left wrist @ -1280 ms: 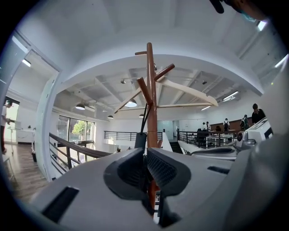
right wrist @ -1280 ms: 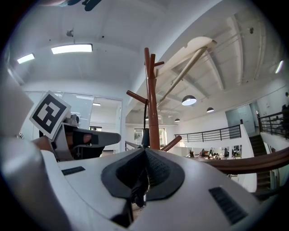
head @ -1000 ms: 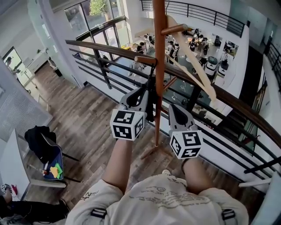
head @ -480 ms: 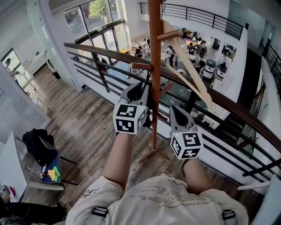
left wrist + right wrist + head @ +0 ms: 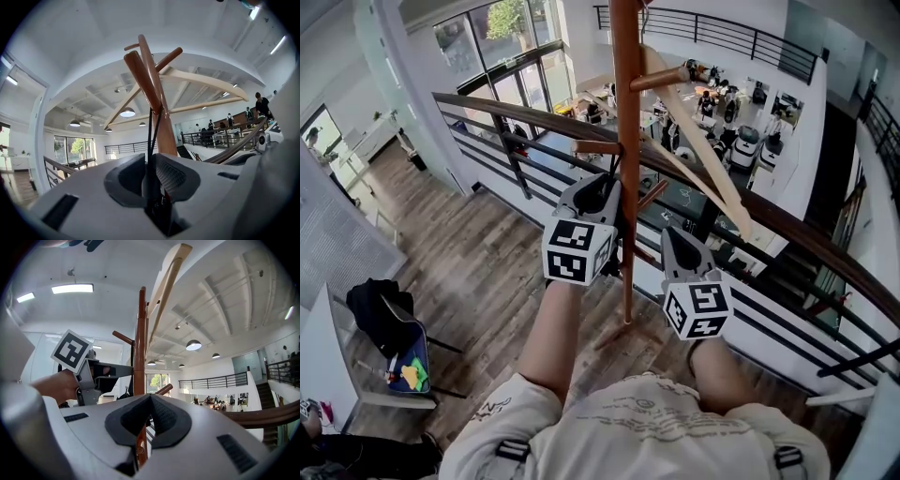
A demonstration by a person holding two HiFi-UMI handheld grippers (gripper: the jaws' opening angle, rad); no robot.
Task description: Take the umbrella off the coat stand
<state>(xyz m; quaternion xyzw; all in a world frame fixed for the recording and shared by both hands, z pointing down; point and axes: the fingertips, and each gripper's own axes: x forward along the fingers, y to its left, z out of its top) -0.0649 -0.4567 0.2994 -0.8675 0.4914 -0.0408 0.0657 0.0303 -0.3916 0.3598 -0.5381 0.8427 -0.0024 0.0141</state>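
The brown wooden coat stand [image 5: 626, 141] rises straight in front of me. A black umbrella [image 5: 618, 230] hangs close against its pole, below a short peg [image 5: 598, 147]. In the left gripper view its thin black strap [image 5: 151, 133] runs up over the peg [image 5: 140, 75]. My left gripper [image 5: 605, 187] [image 5: 151, 173] is shut on the umbrella's top, just under that peg. My right gripper [image 5: 675, 239] [image 5: 150, 399] is shut and holds nothing. It sits right of the pole [image 5: 140, 343], apart from it, and sees the left gripper [image 5: 93, 376] beyond.
A dark railing [image 5: 516, 108] runs behind the stand, with a drop to a lower floor beyond it. A pale wooden arm [image 5: 703, 141] slants off the stand to the right. A chair with a black bag [image 5: 389, 314] stands at the left on the wood floor.
My left gripper has risen a little toward the peg with the umbrella in it. The right gripper has hardly moved.
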